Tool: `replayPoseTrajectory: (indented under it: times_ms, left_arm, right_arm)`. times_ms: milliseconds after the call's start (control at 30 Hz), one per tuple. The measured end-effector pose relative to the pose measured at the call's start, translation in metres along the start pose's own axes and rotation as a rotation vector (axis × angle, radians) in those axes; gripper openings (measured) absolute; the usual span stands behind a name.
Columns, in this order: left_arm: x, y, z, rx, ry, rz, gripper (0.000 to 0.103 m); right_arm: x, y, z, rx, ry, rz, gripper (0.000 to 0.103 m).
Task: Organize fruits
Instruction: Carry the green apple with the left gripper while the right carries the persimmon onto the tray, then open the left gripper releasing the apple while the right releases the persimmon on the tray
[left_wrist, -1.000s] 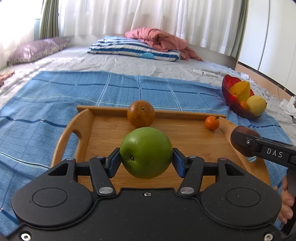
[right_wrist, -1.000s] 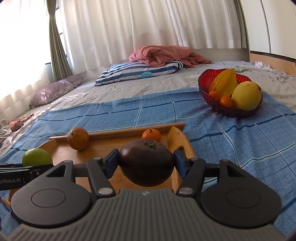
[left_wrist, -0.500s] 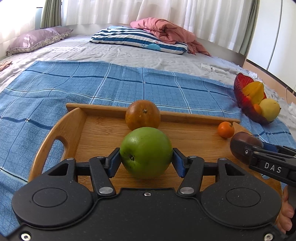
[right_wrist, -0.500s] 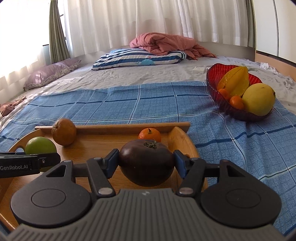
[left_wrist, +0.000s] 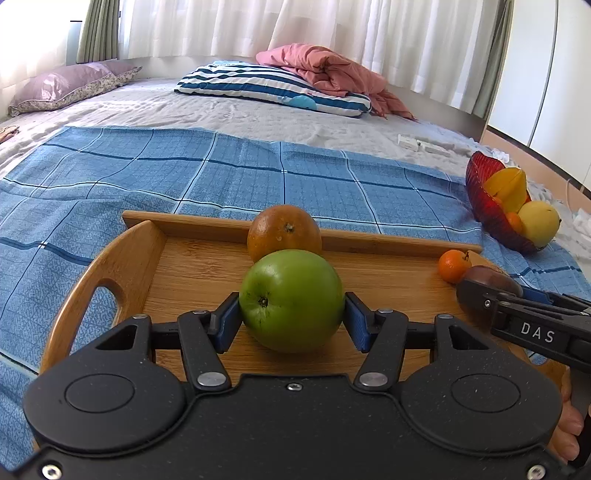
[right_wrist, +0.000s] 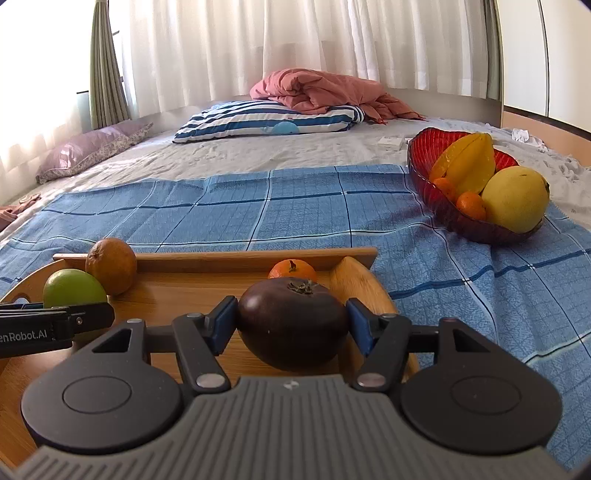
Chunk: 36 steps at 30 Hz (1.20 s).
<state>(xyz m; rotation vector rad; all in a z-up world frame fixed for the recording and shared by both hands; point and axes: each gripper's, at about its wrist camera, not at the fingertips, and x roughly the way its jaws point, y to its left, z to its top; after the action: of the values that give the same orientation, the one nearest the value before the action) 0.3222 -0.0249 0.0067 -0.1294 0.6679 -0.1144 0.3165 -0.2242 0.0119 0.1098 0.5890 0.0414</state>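
Note:
My left gripper (left_wrist: 291, 317) is shut on a green apple (left_wrist: 291, 300), held low over the wooden tray (left_wrist: 192, 266). My right gripper (right_wrist: 291, 325) is shut on a dark purple tomato-like fruit (right_wrist: 291, 321) above the tray's right part (right_wrist: 354, 280). On the tray lie a brown-orange orange (left_wrist: 284, 232) by the far rim and a small tangerine (left_wrist: 453, 266) at the right. The right gripper and its dark fruit (left_wrist: 487, 280) show at the right edge of the left wrist view. In the right wrist view the green apple (right_wrist: 74, 291) sits at the left.
A red glass bowl (right_wrist: 424, 155) with a starfruit, a yellow mango and small tangerines stands on the blue checked cloth (right_wrist: 295, 206) to the right of the tray. Pillows and a pink blanket lie far back on the bed. A hand (left_wrist: 569, 424) shows at the lower right.
Both grippers have come forward and down toward the tray with their fruits still gripped. The tray and the bowl look larger and nearer than a second ago.

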Motion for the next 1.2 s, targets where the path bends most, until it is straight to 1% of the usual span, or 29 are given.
replayPoseTrajectory:
  times_ms: [67, 100, 233, 333, 533, 800, 1100, 1200]
  left_arm:
    - [0.0, 0.002, 0.0, -0.007, 0.004, -0.008, 0.056]
    - [0.002, 0.002, -0.001, -0.012, 0.02, -0.012, 0.056]
    - [0.003, -0.007, -0.005, 0.056, 0.008, 0.029, 0.056]
    - [0.004, -0.008, -0.006, 0.046, 0.002, 0.031, 0.056]
    - [0.006, -0.015, -0.008, 0.091, 0.0, 0.069, 0.056]
    - [0.007, -0.016, -0.008, 0.101, -0.003, 0.092, 0.056]
    - [0.007, -0.016, -0.008, 0.101, -0.003, 0.094, 0.057]
    - [0.007, -0.015, -0.008, 0.1, -0.002, 0.096, 0.059]
  right_arm:
    - [0.0, -0.003, -0.002, 0.02, -0.005, 0.008, 0.066]
    - [0.0, -0.004, -0.002, 0.022, -0.009, 0.009, 0.066]
    - [-0.001, -0.001, -0.004, 0.002, -0.017, 0.003, 0.066]
    - [0.0, -0.003, -0.005, 0.02, -0.019, 0.012, 0.066]
    - [0.0, -0.005, -0.006, 0.029, -0.017, 0.016, 0.067]
    - [0.004, -0.004, -0.005, 0.027, -0.001, 0.019, 0.069]
    - [0.005, -0.004, -0.006, 0.025, 0.003, 0.019, 0.07]
    - [0.005, -0.004, -0.006, 0.023, 0.007, 0.02, 0.071]
